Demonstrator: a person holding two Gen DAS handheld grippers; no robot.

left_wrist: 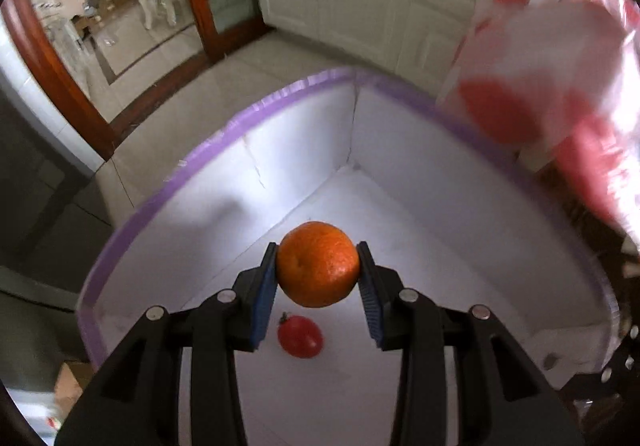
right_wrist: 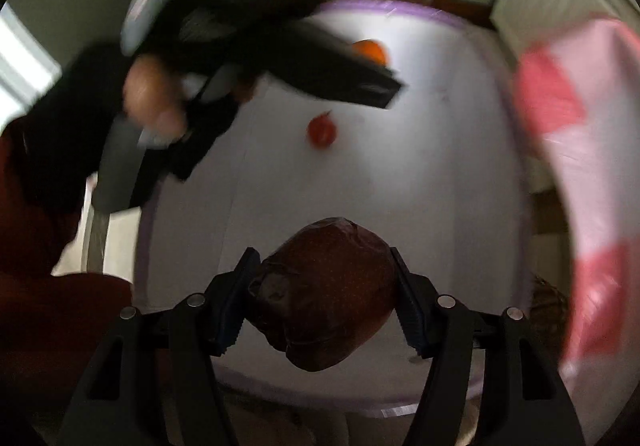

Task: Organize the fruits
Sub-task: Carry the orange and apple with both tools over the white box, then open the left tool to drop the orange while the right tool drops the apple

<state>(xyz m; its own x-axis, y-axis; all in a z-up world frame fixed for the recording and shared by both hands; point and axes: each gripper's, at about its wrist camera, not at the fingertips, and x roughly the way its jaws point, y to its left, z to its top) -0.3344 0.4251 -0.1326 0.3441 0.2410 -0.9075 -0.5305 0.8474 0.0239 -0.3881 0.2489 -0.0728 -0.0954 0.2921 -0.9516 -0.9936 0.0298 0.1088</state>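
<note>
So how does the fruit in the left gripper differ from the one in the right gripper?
The orange in the left gripper is bright, round and bare-skinned; the dark red fruit in the right gripper is duller, looks wrapped in crinkled clear film, and is lumpier. The orange fits easily between its pads, while the dark red fruit fills its wider-spread jaws. Both are clamped from the sides and held above the white purple-rimmed box.

The small red tomato [left_wrist: 300, 336] lies on the floor of the white purple-rimmed box [left_wrist: 192, 157], at 6 o'clock from the round orange [left_wrist: 318, 264] held above it.
</note>
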